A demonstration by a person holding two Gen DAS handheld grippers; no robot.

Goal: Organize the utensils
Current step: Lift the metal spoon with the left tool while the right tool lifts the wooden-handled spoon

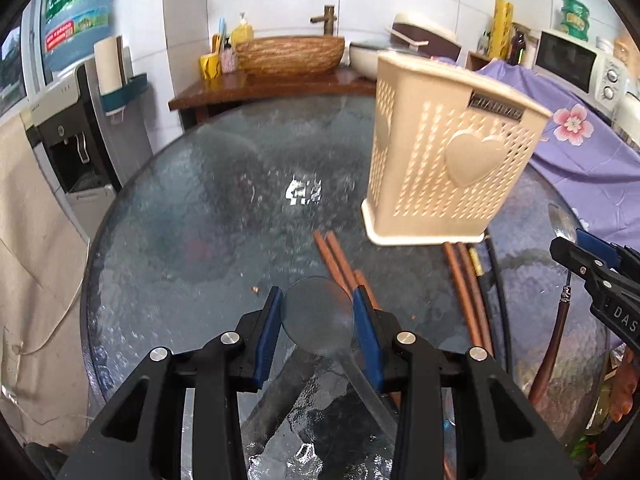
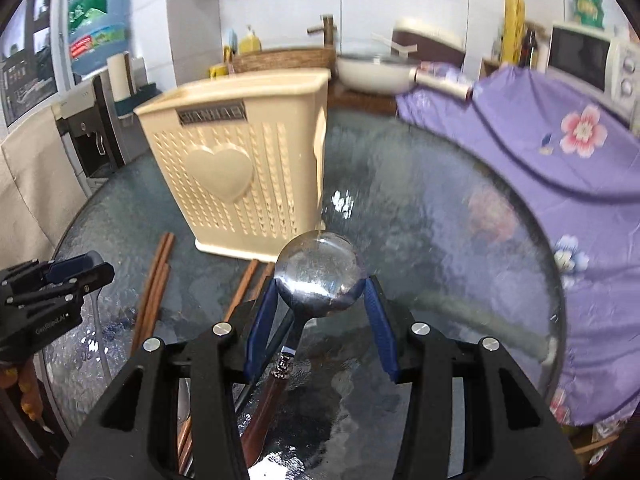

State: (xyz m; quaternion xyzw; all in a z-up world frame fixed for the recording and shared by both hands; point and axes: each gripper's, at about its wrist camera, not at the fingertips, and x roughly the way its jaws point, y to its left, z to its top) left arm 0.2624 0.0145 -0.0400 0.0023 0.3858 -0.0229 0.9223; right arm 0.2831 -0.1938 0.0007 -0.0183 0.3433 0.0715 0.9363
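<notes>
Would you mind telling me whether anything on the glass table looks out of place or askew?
The brown wooden chopsticks lie loose on the round glass table beside the beige perforated plastic utensil holder, not inside it. Each hand-held gripper, left and right, holds a spoon. Nothing looks spilled or damaged.

Bright even indoor light, white glare patches on the glass desk (image 1: 192,216), strong fisheye bending with dark vignetted corners, motion blur softening the right wrist view's background
</notes>
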